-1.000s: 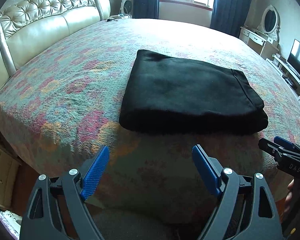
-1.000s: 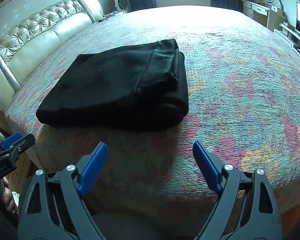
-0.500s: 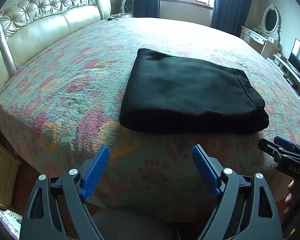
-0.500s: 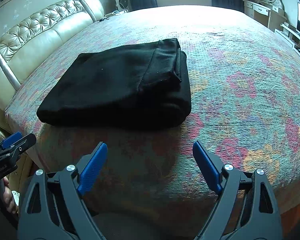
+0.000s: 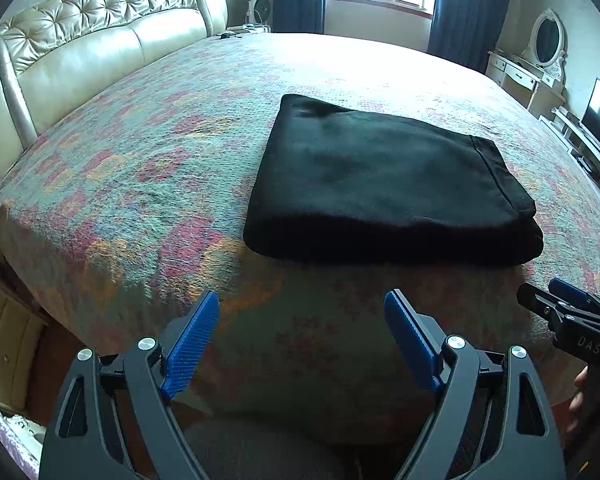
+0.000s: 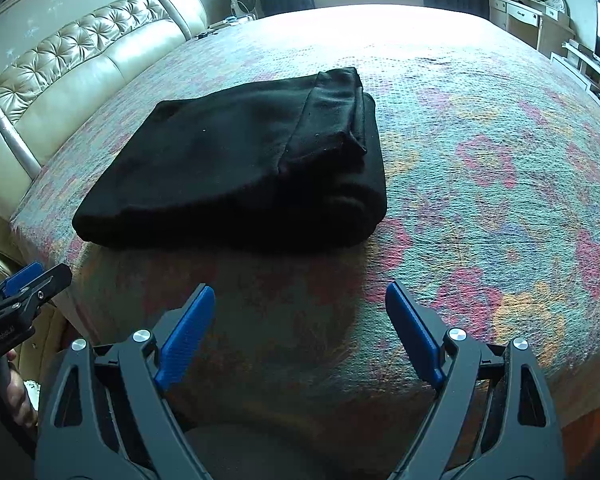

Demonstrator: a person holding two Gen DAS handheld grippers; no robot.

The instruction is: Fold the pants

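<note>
Left wrist view: black fabric pants (image 5: 388,184), folded into a thick flat rectangle, lying on floral woven bedspread (image 5: 140,184) near its front edge. Left gripper (image 5: 302,320) spread wide, empty, well short of the cloth. Judged finished or at final check; next, at most a smoothing touch.

Right wrist view: same bundle (image 6: 236,168), hem band on top. Right gripper (image 6: 300,312) wide, empty, apart from it. Unchanged against earlier frames; nothing shifted.
</note>
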